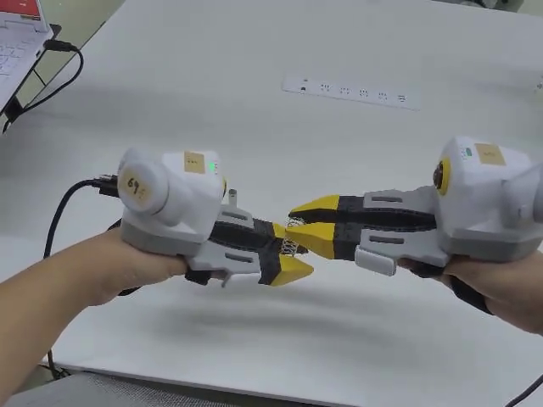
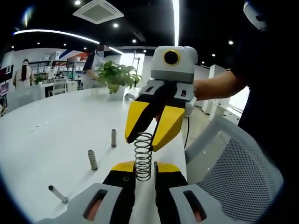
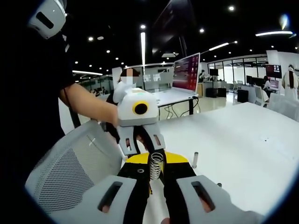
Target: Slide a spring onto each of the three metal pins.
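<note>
A small metal spring (image 1: pixel 291 246) hangs in the air between my two grippers, which meet tip to tip above the white table (image 1: pixel 254 136). My left gripper (image 1: pixel 287 253) is shut on one end of the spring (image 2: pixel 143 163). My right gripper (image 1: pixel 294 225) comes in from the right, and its yellow fingers (image 2: pixel 135 121) close on the other end. In the right gripper view the spring (image 3: pixel 156 164) stands between my own jaws. Two pins with springs on them (image 2: pixel 113 137) (image 2: pixel 92 159) and one bare pin (image 2: pixel 58 193) stand on the table. One pin (image 1: pixel 232 197) peeks out behind the left gripper.
A white power strip (image 1: pixel 349 91) lies at the far side of the table. A laptop (image 1: pixel 17 38) with a black cable (image 1: pixel 68 68) sits at the far left corner. A grey mesh chair (image 2: pixel 238 172) stands at the table's near edge.
</note>
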Available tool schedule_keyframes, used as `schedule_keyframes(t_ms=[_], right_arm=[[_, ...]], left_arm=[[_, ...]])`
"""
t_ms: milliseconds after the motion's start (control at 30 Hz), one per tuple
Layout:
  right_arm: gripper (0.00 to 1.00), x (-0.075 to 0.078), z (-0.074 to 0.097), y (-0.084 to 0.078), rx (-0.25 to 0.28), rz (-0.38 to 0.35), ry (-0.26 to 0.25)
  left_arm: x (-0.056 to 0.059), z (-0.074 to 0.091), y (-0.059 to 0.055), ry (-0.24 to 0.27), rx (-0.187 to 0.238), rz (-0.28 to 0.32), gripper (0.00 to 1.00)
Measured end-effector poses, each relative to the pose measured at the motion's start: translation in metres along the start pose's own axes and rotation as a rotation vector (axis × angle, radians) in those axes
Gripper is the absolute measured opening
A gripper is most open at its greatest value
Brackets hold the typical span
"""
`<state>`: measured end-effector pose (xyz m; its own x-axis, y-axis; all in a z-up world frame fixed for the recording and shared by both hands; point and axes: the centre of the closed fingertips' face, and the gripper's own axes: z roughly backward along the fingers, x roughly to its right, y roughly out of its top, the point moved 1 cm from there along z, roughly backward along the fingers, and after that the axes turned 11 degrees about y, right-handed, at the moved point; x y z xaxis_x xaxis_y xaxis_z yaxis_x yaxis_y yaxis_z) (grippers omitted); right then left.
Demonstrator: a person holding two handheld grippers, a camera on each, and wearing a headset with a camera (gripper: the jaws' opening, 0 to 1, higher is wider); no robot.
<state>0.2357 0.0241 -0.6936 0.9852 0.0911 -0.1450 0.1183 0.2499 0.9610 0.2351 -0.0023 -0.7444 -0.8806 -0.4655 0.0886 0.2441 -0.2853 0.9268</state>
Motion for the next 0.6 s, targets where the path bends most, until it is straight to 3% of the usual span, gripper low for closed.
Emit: schedule_keyframes(t_ms=[600], right_arm=[[0.07,0.0000,-0.0011,0.0022,-0.012,0.012,0.000]], left_arm=[[-0.0069,0.0086,-0.0002,0.042,0.001,0.020,0.20]])
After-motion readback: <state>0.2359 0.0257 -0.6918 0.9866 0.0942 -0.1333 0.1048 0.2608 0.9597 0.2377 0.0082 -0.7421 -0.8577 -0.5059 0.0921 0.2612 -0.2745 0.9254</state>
